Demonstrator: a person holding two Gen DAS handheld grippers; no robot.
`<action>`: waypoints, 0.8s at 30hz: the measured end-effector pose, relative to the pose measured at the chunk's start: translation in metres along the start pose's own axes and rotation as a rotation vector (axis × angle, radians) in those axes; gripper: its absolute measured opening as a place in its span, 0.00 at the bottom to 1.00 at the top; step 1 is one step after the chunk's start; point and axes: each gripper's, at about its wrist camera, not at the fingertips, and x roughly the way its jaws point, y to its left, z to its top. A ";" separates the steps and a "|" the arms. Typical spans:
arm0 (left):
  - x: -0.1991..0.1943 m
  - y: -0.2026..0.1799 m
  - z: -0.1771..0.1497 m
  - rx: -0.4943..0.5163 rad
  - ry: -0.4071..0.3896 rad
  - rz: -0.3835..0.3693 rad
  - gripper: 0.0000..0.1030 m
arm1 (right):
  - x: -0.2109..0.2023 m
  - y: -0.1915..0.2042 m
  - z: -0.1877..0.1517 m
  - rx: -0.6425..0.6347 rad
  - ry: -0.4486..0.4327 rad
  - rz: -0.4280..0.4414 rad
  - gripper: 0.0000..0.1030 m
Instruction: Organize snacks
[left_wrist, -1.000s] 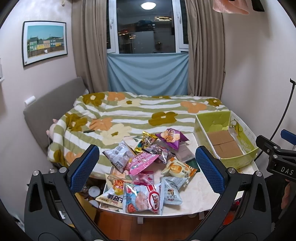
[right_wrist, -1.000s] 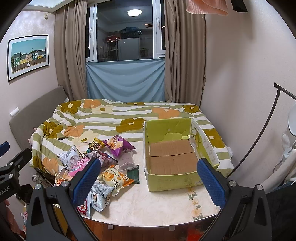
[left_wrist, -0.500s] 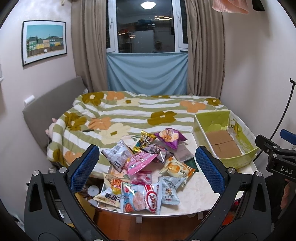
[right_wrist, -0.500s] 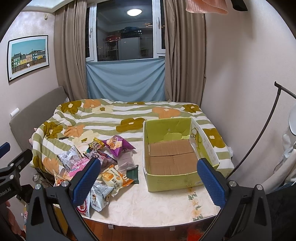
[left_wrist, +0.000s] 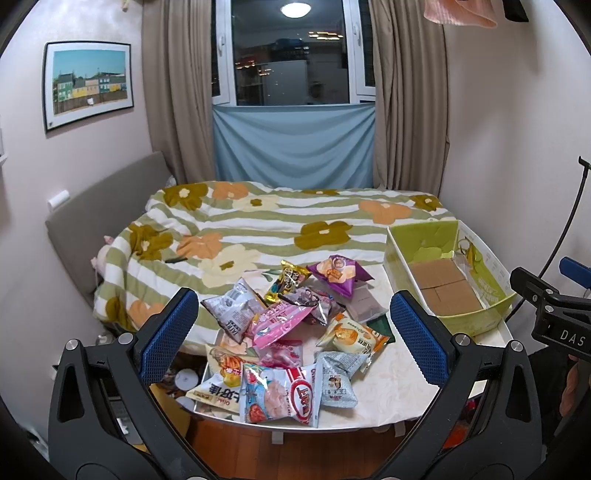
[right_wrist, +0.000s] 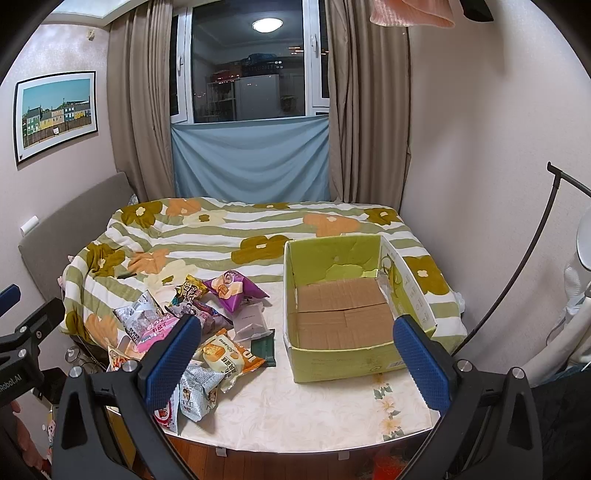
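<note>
Currently the left gripper (left_wrist: 291, 341) and the right gripper (right_wrist: 295, 360) both hover above the near edge of the white floral-print table (right_wrist: 314, 402), jaws spread wide and holding nothing; the heap of crinkly foil and plastic snack packets (left_wrist: 291, 332) lies on the left part of the table, and the empty green cardboard box with a brown floor (right_wrist: 343, 321) stands just beside it on the right.

Handling, as a judgement: the packets appear light, air-puffed and slippery; contents are probably brittle — clamp gently. Take hold at a flat crimped seam or a corner rather than across the swollen middle; the purple pillow-shaped chip bag (left_wrist: 338, 273) at the far side and the orange-and-white packet (right_wrist: 231, 356) nearest the box each present a free edge. The large blue-and-red prawn-cracker bag (left_wrist: 279, 397) overhangs the near table edge and may slide off if nudged.

Limits of view: lower packets are buried under the upper ones, so their count cannot be told; a dark green flat item (right_wrist: 264, 349) beside the orange packet is too small to identify; the box's near wall hides part of its floor in the left wrist view; each gripper's blue pads mask part of the heap.
</note>
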 end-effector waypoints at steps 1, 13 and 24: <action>0.000 0.000 0.000 -0.001 0.000 0.000 1.00 | 0.000 0.000 -0.001 -0.001 0.000 0.001 1.00; 0.000 0.001 0.007 -0.015 0.027 0.005 1.00 | 0.001 -0.003 0.010 0.005 0.014 0.020 1.00; 0.041 0.019 -0.037 -0.041 0.196 0.007 1.00 | 0.041 -0.001 -0.018 -0.050 0.138 0.176 1.00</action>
